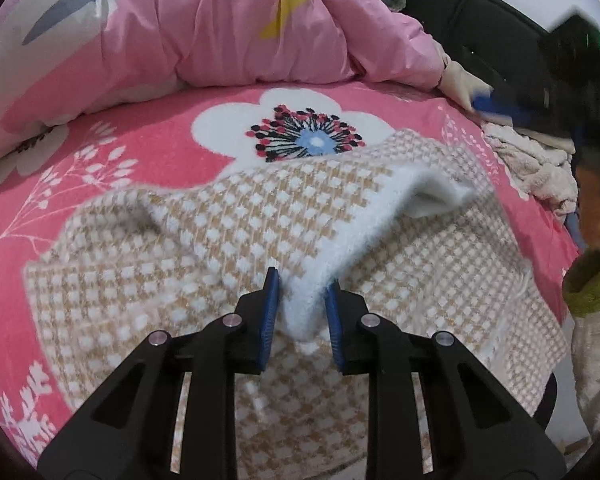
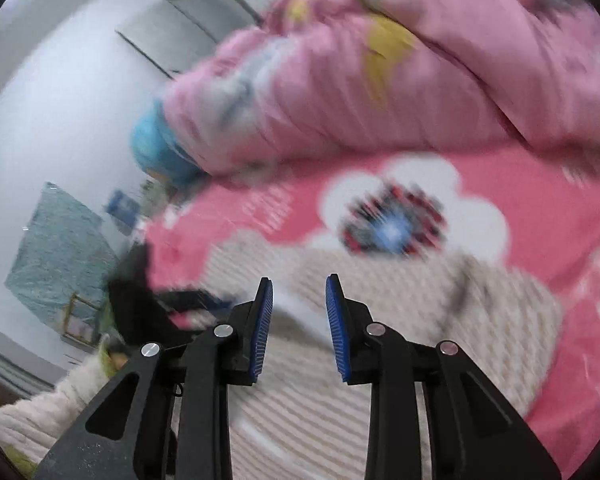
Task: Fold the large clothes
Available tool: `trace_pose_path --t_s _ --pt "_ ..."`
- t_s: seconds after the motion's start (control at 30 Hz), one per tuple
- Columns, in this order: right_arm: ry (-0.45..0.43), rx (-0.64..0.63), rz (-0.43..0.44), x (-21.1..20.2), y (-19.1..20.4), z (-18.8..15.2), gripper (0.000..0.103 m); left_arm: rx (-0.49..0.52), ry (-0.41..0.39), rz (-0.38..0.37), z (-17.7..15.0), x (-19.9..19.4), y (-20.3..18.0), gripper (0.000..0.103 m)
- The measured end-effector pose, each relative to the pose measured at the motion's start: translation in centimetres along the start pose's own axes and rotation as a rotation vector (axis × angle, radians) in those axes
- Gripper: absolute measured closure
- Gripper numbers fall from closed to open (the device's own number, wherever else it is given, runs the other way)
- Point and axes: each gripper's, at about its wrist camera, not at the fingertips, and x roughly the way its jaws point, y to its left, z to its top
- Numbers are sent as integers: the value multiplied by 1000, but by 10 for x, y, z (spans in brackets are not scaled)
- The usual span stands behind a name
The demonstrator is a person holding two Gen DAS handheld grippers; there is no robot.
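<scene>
Fingers of the left gripper pinch the white hem of the checked garment at lower centre, its length running up-right; the right gripper shows narrowed jaws, its hold too blurred to tell.

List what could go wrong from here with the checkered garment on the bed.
1. The left tool pinches only the white trim of the checkered garment; that narrow hold may slip when lifted.
2. The right wrist view is blurred, so whether the right tool holds fabric is unclear; one-sided lifting would skew the fold.
3. The pink quilt bunched close behind may snag it.
</scene>
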Motion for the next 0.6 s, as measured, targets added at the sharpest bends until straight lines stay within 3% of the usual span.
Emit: trace_pose_path --t_s 0.1,0.2,0.33,0.4,0.53,0.6 --pt "86 -34 -53 57 14 12 75 -18 -15 11 -4 -9 4 81" --pt "234 31 -73 112 -1 -9 75 -31 -46 2 -10 -29 9 81" --pt "239 -24 -78 111 5 -41 75 -34 -161 -24 -4 -65 18 80" --pt "237 -26 -78 103 6 -51 75 -61 -176 -29 15 -65 22 80" --pt "258 -13 -89 93 3 -67 75 -137 -96 -124 53 -14 23 80" --pt "266 -5 -99 79 2 -69 76 -173 17 -64 55 26 28 81"
